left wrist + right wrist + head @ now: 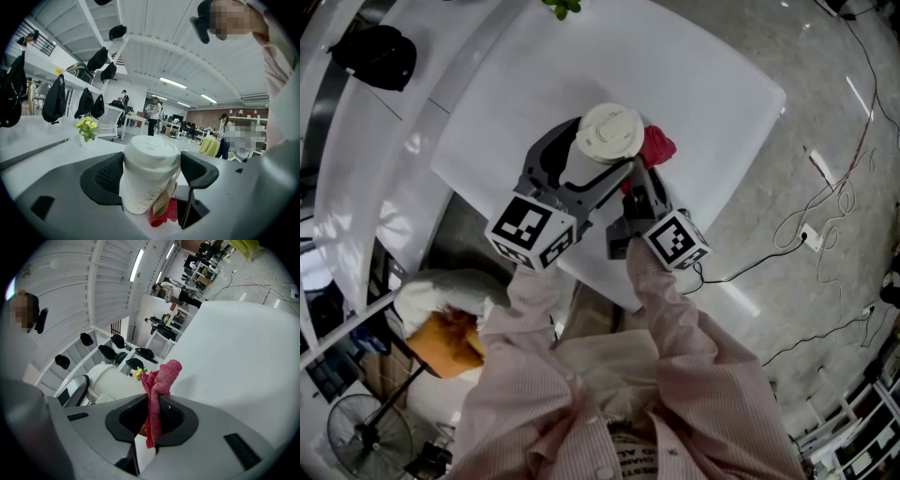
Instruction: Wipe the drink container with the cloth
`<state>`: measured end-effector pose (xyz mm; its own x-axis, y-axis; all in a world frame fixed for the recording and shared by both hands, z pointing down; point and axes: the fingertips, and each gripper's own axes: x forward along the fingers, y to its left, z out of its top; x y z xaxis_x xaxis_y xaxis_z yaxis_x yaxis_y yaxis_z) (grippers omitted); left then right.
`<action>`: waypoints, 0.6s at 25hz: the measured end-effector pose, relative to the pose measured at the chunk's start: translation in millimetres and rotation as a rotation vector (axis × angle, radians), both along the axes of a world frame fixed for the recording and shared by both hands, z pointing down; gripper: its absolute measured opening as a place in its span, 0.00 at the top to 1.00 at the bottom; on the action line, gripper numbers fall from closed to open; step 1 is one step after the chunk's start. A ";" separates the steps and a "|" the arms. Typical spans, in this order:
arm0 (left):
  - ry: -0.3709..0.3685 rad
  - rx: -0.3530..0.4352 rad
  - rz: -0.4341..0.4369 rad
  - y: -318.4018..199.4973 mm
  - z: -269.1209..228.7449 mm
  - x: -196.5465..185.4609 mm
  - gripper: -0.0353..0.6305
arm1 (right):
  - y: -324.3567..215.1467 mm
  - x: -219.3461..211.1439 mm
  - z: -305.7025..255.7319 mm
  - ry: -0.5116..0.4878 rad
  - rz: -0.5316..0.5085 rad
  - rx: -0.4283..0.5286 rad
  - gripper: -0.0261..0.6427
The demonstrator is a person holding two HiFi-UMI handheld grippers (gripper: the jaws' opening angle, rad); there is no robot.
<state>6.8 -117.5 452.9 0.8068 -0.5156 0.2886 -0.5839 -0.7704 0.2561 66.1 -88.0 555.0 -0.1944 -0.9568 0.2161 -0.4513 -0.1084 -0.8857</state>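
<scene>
Two claws: both loaded, neither empty.
Left claw point(152, 174): closed round the cup point(149, 164), ribbed black pads pressed to both sides of its wall just under the lid.
Right claw point(152, 417): pinched tight on the cloth point(162, 377), with a loose tuft poking out past the tips.
Cup position: upright, over the near edge of the white surface point(703, 84); lifted or standing, not clear.
Cloth position: just beside the cup's right side, below lid level; contact not certain.
Progress: probably early or mid-wipe. Both grips made, cloth at the cup, rubbing round the wall likely left to do.
Cup make: white paper, round and tapered, faintly speckled, capped by a domed lid.
Cloth make: red, coarse open weave, soft and bunched.
Surface make: smooth, glossy, white.
</scene>
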 end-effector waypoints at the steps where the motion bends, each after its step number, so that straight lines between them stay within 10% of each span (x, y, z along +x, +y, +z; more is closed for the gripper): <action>1: 0.000 0.001 -0.001 0.0 0.4 -0.3 0.38 | -0.7 0.1 1.7 0.000 -0.001 -0.004 0.89; 15: 0.008 -0.001 -0.013 0.6 0.7 -0.6 0.38 | -5.6 1.8 16.3 0.020 -0.041 -0.047 0.89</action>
<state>6.2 -116.9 453.7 0.8022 -0.5258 0.2827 -0.5919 -0.7625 0.2613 67.9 -93.6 571.3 -0.2289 -0.9367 0.2650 -0.4738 -0.1306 -0.8709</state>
